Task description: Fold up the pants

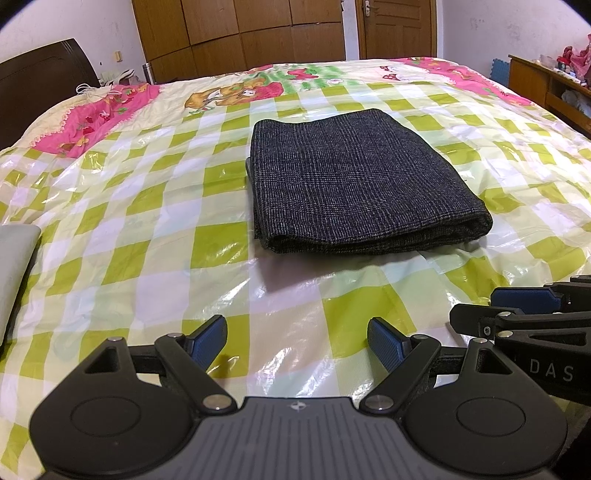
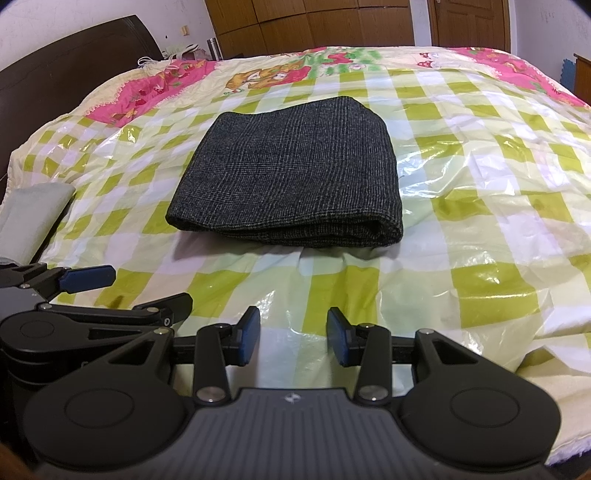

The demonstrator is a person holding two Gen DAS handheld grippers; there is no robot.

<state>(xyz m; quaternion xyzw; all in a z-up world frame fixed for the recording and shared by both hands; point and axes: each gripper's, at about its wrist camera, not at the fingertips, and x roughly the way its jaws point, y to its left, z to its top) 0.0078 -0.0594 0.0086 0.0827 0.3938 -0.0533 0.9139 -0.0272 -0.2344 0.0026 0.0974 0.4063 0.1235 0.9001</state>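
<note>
I see the pants (image 1: 354,177) as coarse dark woven cloth, matt, on a glossy, crinkled checked plastic sheet (image 1: 147,229). My left gripper (image 1: 297,341) looks like matt black plastic with ribbed blue pads (image 1: 384,341) and shiny metal pins. The wardrobe (image 1: 240,33) behind looks like smooth wood.

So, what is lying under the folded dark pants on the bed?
The folded dark pants rest on a clear plastic sheet spread over the green checked bed cover. What lies directly beneath the pants is covered by them; nothing sticks out at the edges.
</note>
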